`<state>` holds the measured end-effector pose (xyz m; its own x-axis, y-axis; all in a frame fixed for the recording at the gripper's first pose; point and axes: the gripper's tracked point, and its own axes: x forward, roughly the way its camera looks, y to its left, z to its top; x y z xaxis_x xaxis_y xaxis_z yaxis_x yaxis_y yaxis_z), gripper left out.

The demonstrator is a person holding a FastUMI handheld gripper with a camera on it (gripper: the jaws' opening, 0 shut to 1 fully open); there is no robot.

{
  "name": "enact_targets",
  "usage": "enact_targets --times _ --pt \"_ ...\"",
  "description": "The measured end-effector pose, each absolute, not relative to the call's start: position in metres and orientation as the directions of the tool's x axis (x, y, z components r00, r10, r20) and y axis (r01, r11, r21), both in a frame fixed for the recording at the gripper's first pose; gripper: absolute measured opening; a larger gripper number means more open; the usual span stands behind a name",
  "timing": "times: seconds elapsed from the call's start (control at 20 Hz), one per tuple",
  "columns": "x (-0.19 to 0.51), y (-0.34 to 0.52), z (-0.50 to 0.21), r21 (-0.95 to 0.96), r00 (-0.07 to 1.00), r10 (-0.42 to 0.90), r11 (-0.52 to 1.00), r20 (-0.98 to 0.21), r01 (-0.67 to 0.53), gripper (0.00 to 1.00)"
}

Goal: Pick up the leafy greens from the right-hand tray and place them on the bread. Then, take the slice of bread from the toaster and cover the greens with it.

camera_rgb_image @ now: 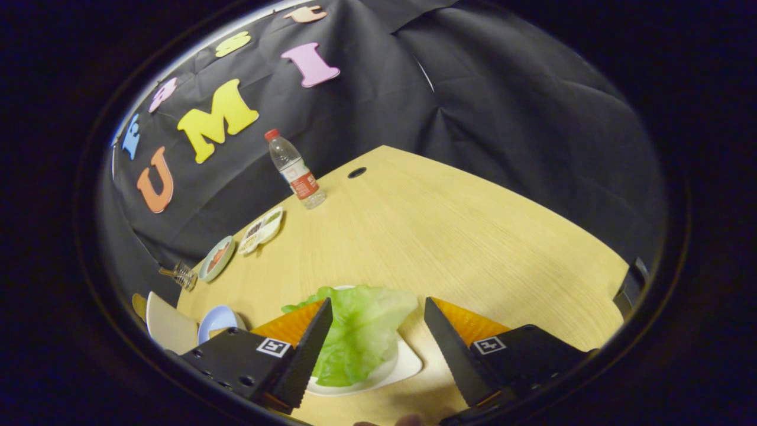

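A pale green lettuce leaf (361, 331) lies on a white tray (408, 364) on the wooden table. My gripper (377, 316) is open just above it, one finger (310, 349) overlapping the leaf's left side and the other finger (452, 349) standing apart to its right, over the table. The leaf sits between the fingers and reaches a little beyond their tips. Neither finger presses on it.
A clear water bottle (294, 168) with a red cap stands at the table's far edge. Small dishes (260, 231) (216, 258) lie beyond the left finger, with a white plate (168, 325), a blue dish (216, 321) and a metal object (180, 274). A cable hole (356, 173) is near the bottle.
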<state>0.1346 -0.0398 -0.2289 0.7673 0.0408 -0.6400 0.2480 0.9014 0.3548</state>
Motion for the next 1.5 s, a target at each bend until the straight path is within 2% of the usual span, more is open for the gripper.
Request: enact_targets --times 0.1,0.4,0.55,0.6,0.65,1.05,1.5 --pt "0.140 -0.043 -0.229 0.356 0.771 0.034 0.899 -0.636 0.254 0.90" --pt "0.143 -0.045 -0.233 0.339 0.770 0.034 0.910 -0.638 0.241 0.38" --pt "0.143 -0.049 -0.220 0.309 0.773 0.029 0.926 -0.634 0.218 0.06" --pt "0.147 -0.047 -0.223 0.311 0.782 0.033 0.927 -0.623 0.209 0.05" --pt "0.143 -0.043 -0.212 0.322 0.789 0.045 0.926 -0.613 0.197 0.00" --pt "0.123 -0.010 -0.140 0.375 0.870 0.092 0.920 -0.485 0.112 0.00" --pt "0.099 0.066 -0.063 0.371 0.918 0.159 0.929 -0.363 -0.014 0.00"
